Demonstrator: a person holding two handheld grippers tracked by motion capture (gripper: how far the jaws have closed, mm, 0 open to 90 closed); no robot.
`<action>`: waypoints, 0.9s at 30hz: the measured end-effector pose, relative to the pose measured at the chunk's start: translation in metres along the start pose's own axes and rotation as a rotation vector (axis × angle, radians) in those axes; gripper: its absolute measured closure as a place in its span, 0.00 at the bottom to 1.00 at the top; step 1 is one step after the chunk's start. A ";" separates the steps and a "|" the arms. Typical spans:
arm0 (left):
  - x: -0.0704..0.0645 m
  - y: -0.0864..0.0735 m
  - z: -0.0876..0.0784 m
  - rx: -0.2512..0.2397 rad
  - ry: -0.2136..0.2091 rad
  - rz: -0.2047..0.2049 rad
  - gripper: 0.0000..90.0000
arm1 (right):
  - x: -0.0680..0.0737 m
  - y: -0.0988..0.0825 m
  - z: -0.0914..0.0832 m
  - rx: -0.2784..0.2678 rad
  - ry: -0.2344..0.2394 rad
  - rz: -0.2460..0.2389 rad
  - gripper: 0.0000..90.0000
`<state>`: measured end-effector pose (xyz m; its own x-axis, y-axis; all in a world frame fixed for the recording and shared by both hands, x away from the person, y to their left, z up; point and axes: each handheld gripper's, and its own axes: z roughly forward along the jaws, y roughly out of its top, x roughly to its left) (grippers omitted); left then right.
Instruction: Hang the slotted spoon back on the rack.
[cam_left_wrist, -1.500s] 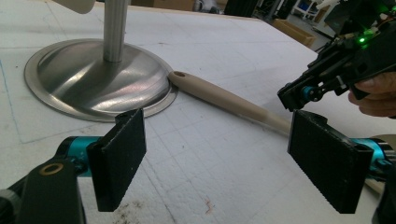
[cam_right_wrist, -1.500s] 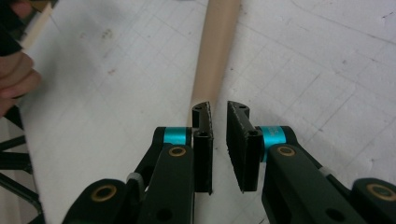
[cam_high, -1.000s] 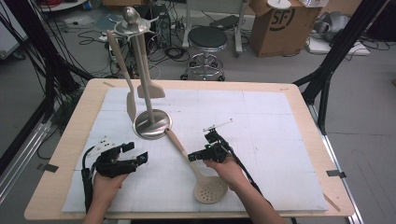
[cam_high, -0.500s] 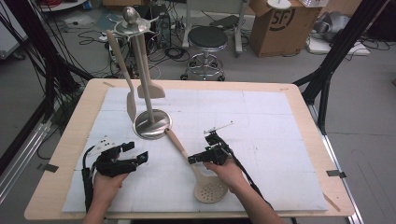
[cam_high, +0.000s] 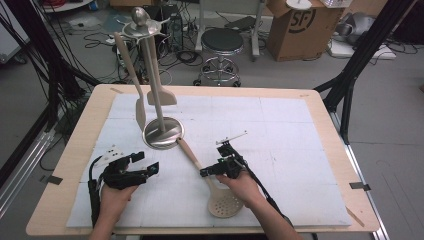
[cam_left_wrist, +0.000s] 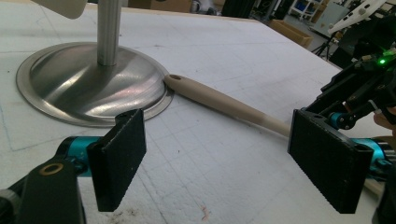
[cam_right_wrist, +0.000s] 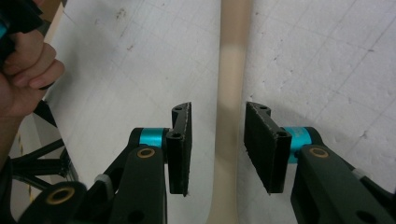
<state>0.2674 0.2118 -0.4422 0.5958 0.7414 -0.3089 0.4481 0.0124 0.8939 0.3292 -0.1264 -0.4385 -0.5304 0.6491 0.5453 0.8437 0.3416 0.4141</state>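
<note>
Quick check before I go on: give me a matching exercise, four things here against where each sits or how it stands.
Things:
1. slotted spoon
2. metal stand
3. right gripper
4. left gripper

States:
A. jaws wide apart, nothing between them
B. upright on the mat, spatulas hanging from it
C. lying flat, handle tip at the stand's base
D. jaws either side of the spoon handle, not pressing it

Pairs: 1-C, 2-B, 3-D, 4-A
</note>
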 end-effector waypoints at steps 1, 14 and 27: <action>0.000 0.000 0.000 -0.002 -0.001 0.000 0.22 | 0.000 0.000 0.001 0.009 -0.002 -0.001 0.69; 0.000 0.000 0.000 -0.002 0.001 -0.001 0.22 | 0.008 0.001 0.013 0.032 -0.062 -0.050 0.69; 0.000 0.000 0.000 0.000 0.002 -0.001 0.22 | 0.013 0.000 0.015 0.030 -0.114 -0.094 0.79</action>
<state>0.2674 0.2114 -0.4423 0.5944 0.7424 -0.3092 0.4488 0.0128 0.8935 0.3242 -0.1078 -0.4424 -0.5956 0.6859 0.4182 0.7939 0.4234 0.4363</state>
